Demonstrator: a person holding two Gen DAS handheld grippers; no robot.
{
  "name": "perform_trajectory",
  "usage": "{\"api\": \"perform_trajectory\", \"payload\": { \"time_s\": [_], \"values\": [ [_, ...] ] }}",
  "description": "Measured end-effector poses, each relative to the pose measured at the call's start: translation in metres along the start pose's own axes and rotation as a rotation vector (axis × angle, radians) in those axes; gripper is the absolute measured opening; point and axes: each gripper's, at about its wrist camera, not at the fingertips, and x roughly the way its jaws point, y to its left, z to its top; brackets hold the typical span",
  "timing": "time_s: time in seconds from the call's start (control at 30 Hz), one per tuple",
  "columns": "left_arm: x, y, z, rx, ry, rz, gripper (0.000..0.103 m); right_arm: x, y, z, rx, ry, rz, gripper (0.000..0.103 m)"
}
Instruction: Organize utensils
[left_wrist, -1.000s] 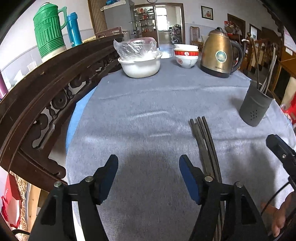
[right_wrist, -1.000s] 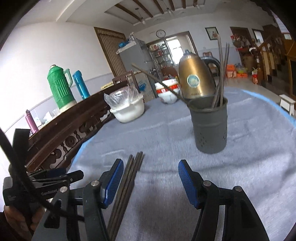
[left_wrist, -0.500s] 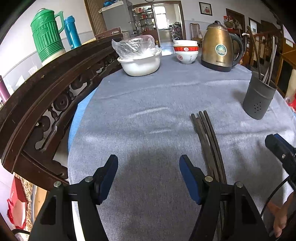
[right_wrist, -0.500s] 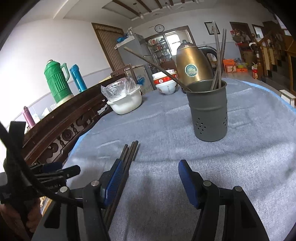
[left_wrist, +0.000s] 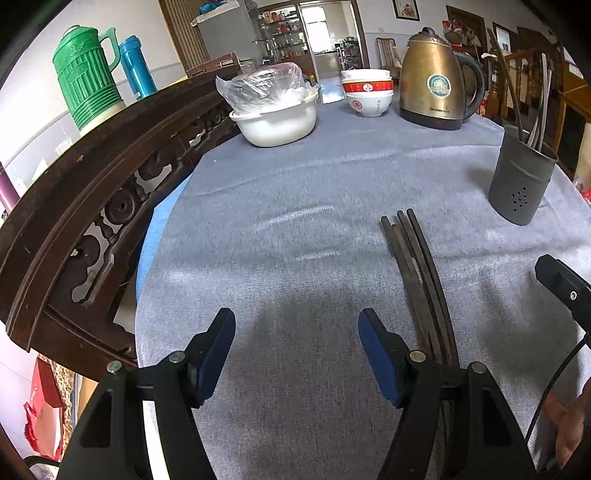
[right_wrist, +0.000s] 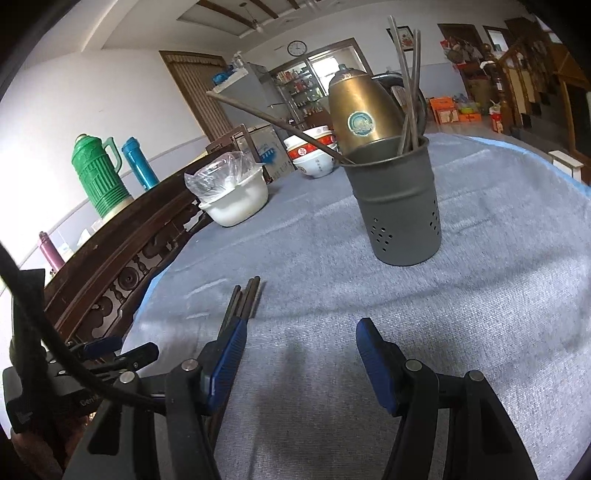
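On the grey cloth (left_wrist: 295, 206) we see four dark chopsticks (left_wrist: 417, 266) lying flat side by side, tips pointing far. We hold the left gripper (left_wrist: 295, 339) near edge, fingers wide, nothing between them; chopsticks lie just right of its right finger (left_wrist: 376, 354). Right gripper (right_wrist: 299, 350) also wide and empty, chopsticks (right_wrist: 245, 299) running under its left finger (right_wrist: 225, 362). Grey holder (right_wrist: 397, 210) stands upright far right, well apart from the loose chopsticks, with several sticks leaning inside. Kettle (left_wrist: 434, 81), stacked bowls (left_wrist: 367, 92) and white basin (left_wrist: 277, 118) sit at far edge.
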Motion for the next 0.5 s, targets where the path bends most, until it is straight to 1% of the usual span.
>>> {"api": "perform_trajectory", "payload": {
  "time_s": [0.13, 0.23, 0.5],
  "values": [
    [0.003, -0.003, 0.001, 0.01, 0.007, -0.001, 0.07, 0.001, 0.002, 0.0, -0.001, 0.006, -0.005, 0.065],
    [0.006, -0.005, 0.002, 0.017, 0.014, -0.001, 0.07, 0.003, -0.002, 0.0, 0.021, 0.015, -0.008, 0.065],
    [0.015, -0.007, 0.003, 0.018, 0.051, -0.004, 0.07, 0.006, -0.007, -0.001, 0.042, 0.028, -0.008, 0.065]
  ]
}}
